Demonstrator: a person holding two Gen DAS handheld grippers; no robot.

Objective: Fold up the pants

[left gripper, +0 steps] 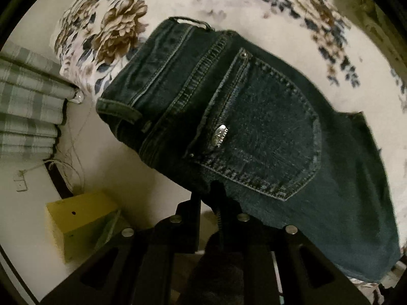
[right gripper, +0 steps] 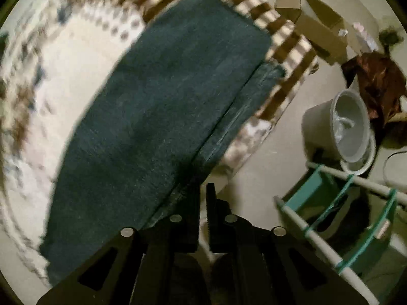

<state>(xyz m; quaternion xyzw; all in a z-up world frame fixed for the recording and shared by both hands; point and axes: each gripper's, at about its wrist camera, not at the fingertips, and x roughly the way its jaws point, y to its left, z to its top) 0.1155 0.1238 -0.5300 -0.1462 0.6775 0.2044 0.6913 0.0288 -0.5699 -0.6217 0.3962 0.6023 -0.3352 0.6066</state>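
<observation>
Denim jeans looked heavy, stiff-seamed; best gripped at waistband. Left gripper pinched their edge; right gripper stood open, empty.

The dark blue denim pants run out of the left wrist view at the lower right — their legs unseen there. In the right wrist view the floral bedsheet is smeared by motion blur, its pattern unreadable — the brown crumpled thing stays unidentifiable.

dark teal jeans; floral bedsheet.
</observation>
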